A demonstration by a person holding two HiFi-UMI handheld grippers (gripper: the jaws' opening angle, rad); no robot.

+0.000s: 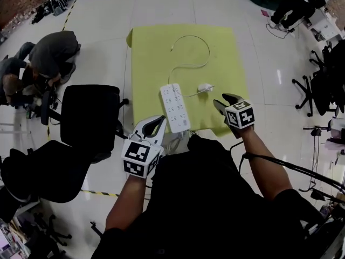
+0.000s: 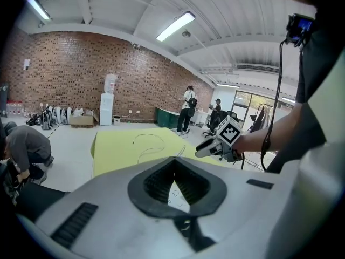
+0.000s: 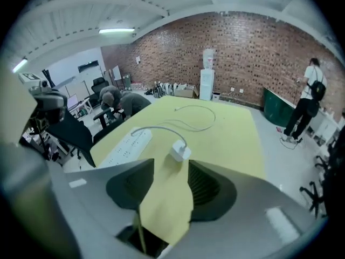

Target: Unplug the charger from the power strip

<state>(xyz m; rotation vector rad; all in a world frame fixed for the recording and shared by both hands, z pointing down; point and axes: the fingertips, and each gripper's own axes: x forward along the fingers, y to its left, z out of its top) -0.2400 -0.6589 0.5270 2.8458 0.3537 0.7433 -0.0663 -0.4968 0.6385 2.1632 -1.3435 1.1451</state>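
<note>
A white power strip [image 1: 175,108] [image 3: 127,144] lies on the yellow table [image 1: 226,53], near its front edge. The white charger [image 1: 205,87] [image 3: 180,150] lies on the table to the right of the strip, apart from it, and its thin cable [image 1: 188,63] loops away to the far side. My right gripper [image 1: 222,100] [image 3: 171,166] hovers open just short of the charger, with only yellow table showing between its jaws. Left of the strip's near end, my left gripper [image 1: 160,119] [image 2: 173,159] has its tips together and holds nothing.
Two black office chairs [image 1: 89,115] stand left of the table, and a person [image 1: 48,53] crouches beyond them. More chairs [image 1: 318,85] and desks are at the right. Far off stand a water dispenser [image 2: 108,104] and people [image 2: 188,107] by a brick wall.
</note>
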